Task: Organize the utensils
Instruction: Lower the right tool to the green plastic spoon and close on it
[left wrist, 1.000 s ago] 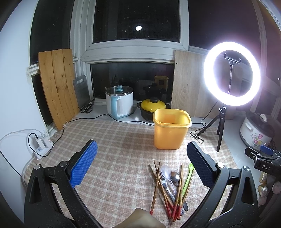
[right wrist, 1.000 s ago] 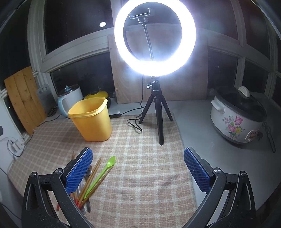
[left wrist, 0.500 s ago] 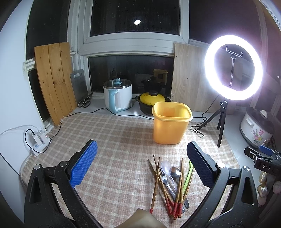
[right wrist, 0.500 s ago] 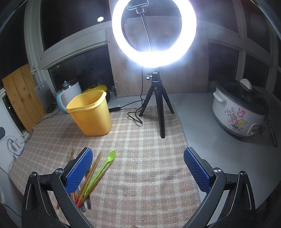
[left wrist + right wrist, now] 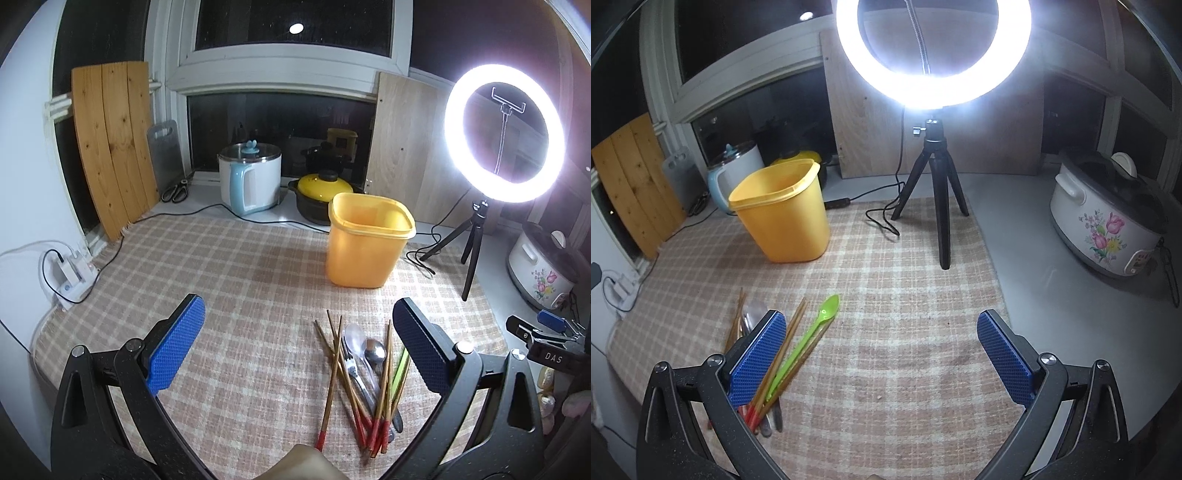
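Observation:
A heap of utensils lies on the checked mat: several red-tipped chopsticks (image 5: 334,373), a metal spoon (image 5: 375,352), a fork (image 5: 354,369), a clear plastic spoon (image 5: 352,334) and a green plastic spoon (image 5: 816,332). Behind them stands an empty yellow plastic bin (image 5: 367,240) (image 5: 783,214). My left gripper (image 5: 299,350) hovers open above the mat, the heap between its fingers toward the right one. My right gripper (image 5: 882,354) is open too, with its left finger over the heap. Nothing is held.
A lit ring light on a black tripod (image 5: 938,195) stands on the mat's far right with its cable. A floral rice cooker (image 5: 1108,225) sits right. A kettle (image 5: 249,181), a yellow-lidded pot (image 5: 321,192), scissors, wooden boards (image 5: 110,147) and a power strip (image 5: 70,277) line the back and left.
Both grippers have moved forward and slightly lower toward the mat, so the bin and utensils look nearer. Both stay open and the utensils have not moved.

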